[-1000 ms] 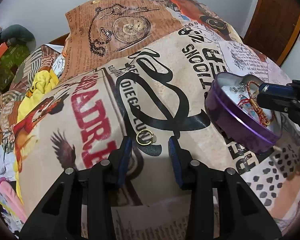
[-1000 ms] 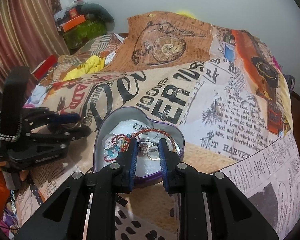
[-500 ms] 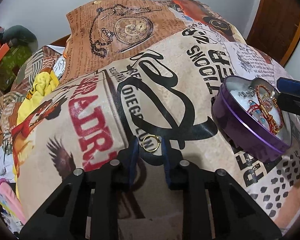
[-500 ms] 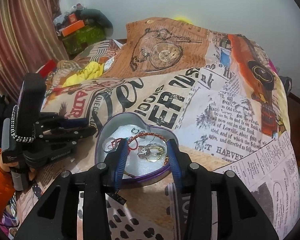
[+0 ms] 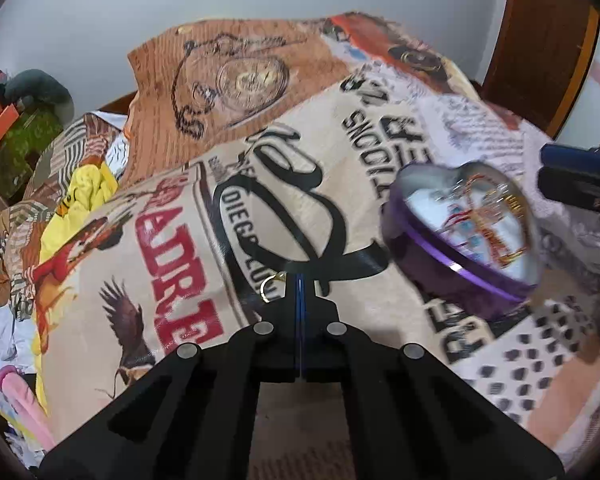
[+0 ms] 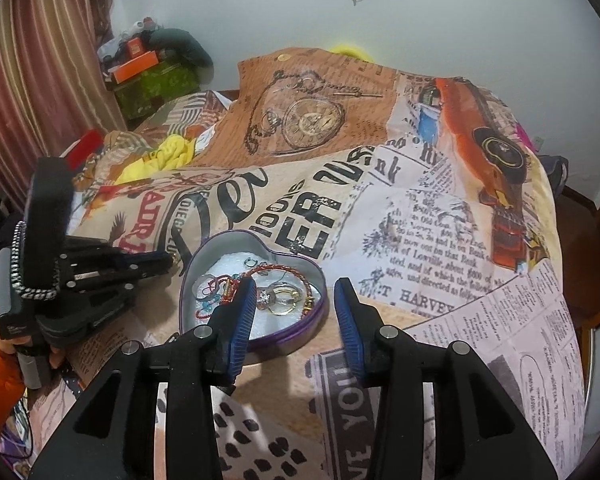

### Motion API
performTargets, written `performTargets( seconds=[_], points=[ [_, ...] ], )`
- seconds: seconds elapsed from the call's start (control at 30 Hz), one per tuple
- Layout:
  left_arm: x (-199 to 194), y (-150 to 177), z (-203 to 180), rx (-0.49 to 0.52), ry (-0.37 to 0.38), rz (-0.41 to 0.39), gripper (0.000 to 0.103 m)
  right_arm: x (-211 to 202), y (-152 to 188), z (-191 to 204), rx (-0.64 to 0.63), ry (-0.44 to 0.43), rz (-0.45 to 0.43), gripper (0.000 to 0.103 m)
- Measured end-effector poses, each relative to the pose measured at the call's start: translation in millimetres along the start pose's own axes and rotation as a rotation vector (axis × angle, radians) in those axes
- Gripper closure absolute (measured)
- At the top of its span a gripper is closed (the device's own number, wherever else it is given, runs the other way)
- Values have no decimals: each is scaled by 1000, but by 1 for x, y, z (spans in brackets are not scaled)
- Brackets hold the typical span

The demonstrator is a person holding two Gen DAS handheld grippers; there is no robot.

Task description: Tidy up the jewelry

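Newsprint-patterned bedspread point(image 6: 400, 216) covers bed, pocket-watch print at far end. Purple heart-shaped tin point(image 6: 256, 338) sits open on bedspread, white lining, holding red bracelet point(image 6: 296, 270), rings, coloured beads. Right tool point(image 6: 294, 304) hovers over tin's near edge, blue-padded fingers spread wide, holding nothing. Left tool point(image 5: 300, 280) just left of tin, fingers pressed together, pinching small gold ring point(image 5: 269, 290) at tips, above bedspread.
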State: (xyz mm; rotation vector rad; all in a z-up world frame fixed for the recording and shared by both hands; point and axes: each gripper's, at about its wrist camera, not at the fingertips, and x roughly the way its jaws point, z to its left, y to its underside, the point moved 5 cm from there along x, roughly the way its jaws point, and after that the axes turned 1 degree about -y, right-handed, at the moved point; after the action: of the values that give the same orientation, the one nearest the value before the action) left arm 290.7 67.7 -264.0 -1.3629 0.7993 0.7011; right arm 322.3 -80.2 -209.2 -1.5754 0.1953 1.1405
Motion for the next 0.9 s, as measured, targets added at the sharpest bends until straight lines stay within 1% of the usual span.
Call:
performTargets(
  seconds=[0.27,0.4,0.57,0.63,0.73,0.77,0.8,0.83,0.87,0.9],
  points=[
    [-61,-24,-30,29,64,-149,103,-14,2,-6,19,12,-22,66],
    [-88,-33,-31,30,56,-211,103,-21,3,-9,24,14,-32,66],
    [-113,-41,-10,-20,60,-251,103,-29,4,-14,36,15,-52,66],
    [-118,-42,-4,-28,38,-260,103,-31,5,-16,45,13,-59,66],
    [-116,-40,-3,-11,21,-248,103,-31,6,-19,60,8,-63,66],
    [-109,-38,-5,0,20,-227,103,-31,6,-20,64,6,-62,66],
    [-100,-34,-6,7,18,-199,102,-30,7,-20,64,4,-60,66],
    [-94,-31,-6,11,16,-178,95,-29,7,-20,63,4,-58,66],
    [-79,-25,-7,17,12,-129,88,-29,8,-20,62,4,-57,66],
    [-71,-22,-7,18,7,-105,72,-28,8,-20,61,4,-55,66]
  ],
)
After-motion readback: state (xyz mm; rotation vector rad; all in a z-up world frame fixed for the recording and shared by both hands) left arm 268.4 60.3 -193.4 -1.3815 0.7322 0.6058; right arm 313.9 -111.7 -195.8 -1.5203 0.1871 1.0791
